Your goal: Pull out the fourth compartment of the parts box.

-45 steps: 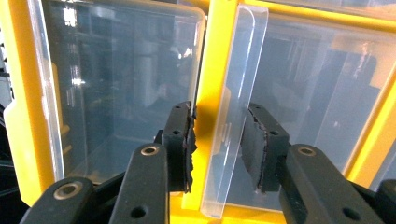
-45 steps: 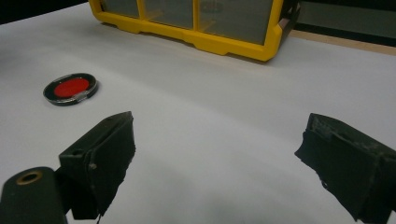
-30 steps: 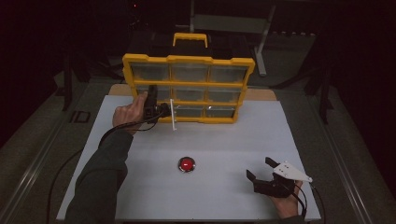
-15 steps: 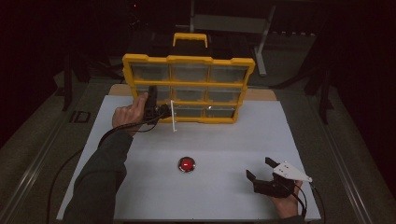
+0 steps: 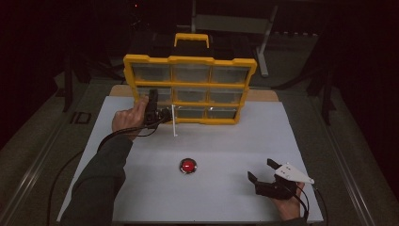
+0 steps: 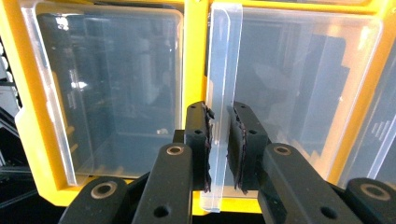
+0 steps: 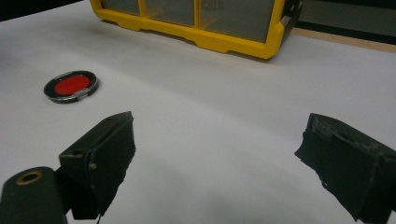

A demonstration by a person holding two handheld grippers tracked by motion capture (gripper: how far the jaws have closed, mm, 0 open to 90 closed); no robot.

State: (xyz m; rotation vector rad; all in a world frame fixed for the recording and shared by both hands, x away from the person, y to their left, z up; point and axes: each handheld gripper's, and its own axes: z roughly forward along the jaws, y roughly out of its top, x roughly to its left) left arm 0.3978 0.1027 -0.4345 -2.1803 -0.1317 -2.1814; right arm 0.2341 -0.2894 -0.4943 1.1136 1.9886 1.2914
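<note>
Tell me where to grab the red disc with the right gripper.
Take the red disc across its thin black rim, coming straight down from above. It lies flat on the white table, so no side gives an underside to reach. The right gripper already stands open nearby.

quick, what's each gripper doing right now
Left gripper: closed on the clear drawer flap of the yellow organizer.
Right gripper: open, holding nothing, above the white table.
</note>
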